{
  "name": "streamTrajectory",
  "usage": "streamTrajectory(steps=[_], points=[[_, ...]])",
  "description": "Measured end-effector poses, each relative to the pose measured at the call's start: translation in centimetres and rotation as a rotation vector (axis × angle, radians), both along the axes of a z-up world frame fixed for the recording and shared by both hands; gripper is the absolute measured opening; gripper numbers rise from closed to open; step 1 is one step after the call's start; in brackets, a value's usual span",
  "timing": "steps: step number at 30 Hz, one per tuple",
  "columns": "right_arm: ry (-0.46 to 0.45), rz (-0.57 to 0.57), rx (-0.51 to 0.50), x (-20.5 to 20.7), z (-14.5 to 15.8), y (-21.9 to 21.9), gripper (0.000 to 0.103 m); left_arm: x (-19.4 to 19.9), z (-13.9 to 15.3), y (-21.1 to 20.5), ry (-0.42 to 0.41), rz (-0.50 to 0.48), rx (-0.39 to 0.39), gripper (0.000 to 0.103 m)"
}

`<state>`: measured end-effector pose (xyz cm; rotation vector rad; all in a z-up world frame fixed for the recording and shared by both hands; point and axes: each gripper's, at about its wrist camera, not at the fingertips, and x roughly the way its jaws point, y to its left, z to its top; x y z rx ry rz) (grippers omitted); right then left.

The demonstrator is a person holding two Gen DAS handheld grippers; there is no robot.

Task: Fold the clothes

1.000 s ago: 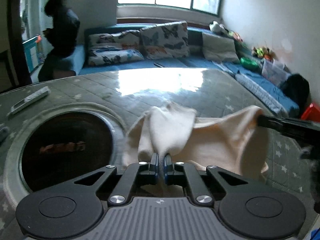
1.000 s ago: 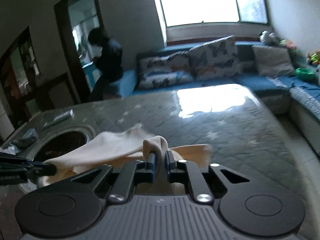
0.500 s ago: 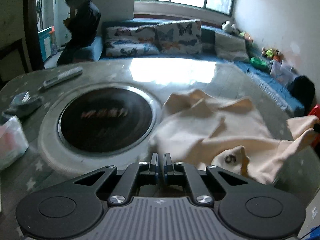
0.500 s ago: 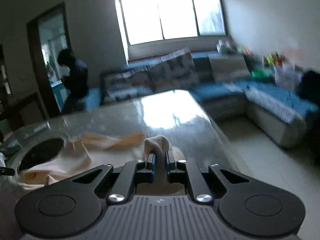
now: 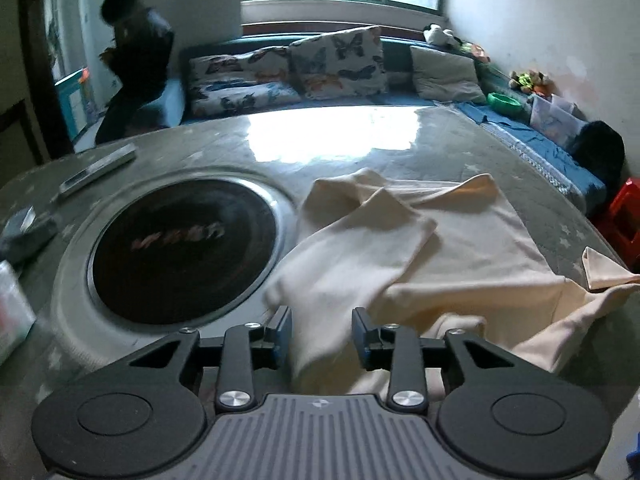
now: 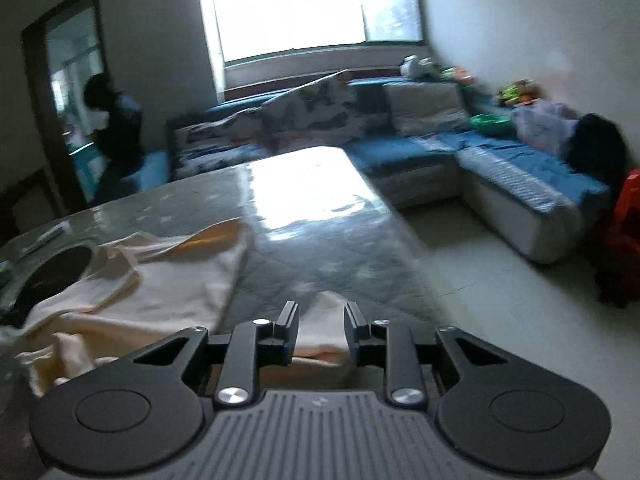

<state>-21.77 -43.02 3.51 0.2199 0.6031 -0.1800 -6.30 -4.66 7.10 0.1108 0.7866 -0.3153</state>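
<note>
A cream garment point(image 5: 420, 256) lies spread and rumpled on the grey star-patterned table point(image 5: 360, 152), to the right of a round black cooktop. My left gripper point(image 5: 322, 330) is open, with a fold of the garment lying loose between its fingers. My right gripper point(image 6: 321, 326) is open at the table's near right edge, with a corner of the cream garment point(image 6: 160, 280) lying between and under its fingers. Neither gripper pinches the cloth.
A round black cooktop point(image 5: 180, 248) in a metal ring is set into the table on the left. A remote point(image 5: 96, 170) and small items lie at far left. A blue sofa point(image 6: 500, 168) with pillows runs behind and right. A person point(image 5: 136, 56) stands by the doorway. A red stool point(image 5: 624, 216) stands right.
Both grippers have opened and let go of the garment, which now lies on the table. One second ago both held it lifted and stretched between them.
</note>
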Motion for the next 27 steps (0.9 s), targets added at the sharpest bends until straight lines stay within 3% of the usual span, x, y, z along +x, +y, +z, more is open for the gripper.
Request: streamTrajectory(steps=[5,7,14,17,19,21,23,27], points=[[0.061,0.068,0.046,2.5,-1.9,0.9,0.025,1.9,-0.9,-2.9,-0.016,-0.046,0.041,0.049],[0.091,0.069,0.053,2.9,-2.7,1.0,0.025,2.6,-1.5,-3.7,-0.006,-0.055,0.063,0.05],[0.131,-0.005,0.0,2.3,-3.8,0.4,0.026,4.3,-3.0,-5.6,0.007,-0.075,0.109,0.05],[0.138,-0.084,-0.079,1.6,-3.9,-0.1,0.036,4.7,-3.7,-5.8,0.011,-0.067,0.134,0.05],[0.141,-0.125,-0.093,1.1,-4.0,-0.7,0.036,4.8,-3.9,-5.6,0.011,-0.058,0.132,0.05],[0.14,-0.151,-0.09,0.7,-4.0,-1.2,0.037,4.9,-3.9,-5.1,0.016,-0.048,0.12,0.044],[0.127,-0.149,-0.081,0.3,-3.6,-1.3,0.04,5.0,-3.9,-4.7,0.016,-0.038,0.107,0.027],[0.098,-0.078,-0.066,0.4,-2.6,-0.2,0.044,4.9,-3.4,-3.9,0.012,-0.028,0.075,0.012]])
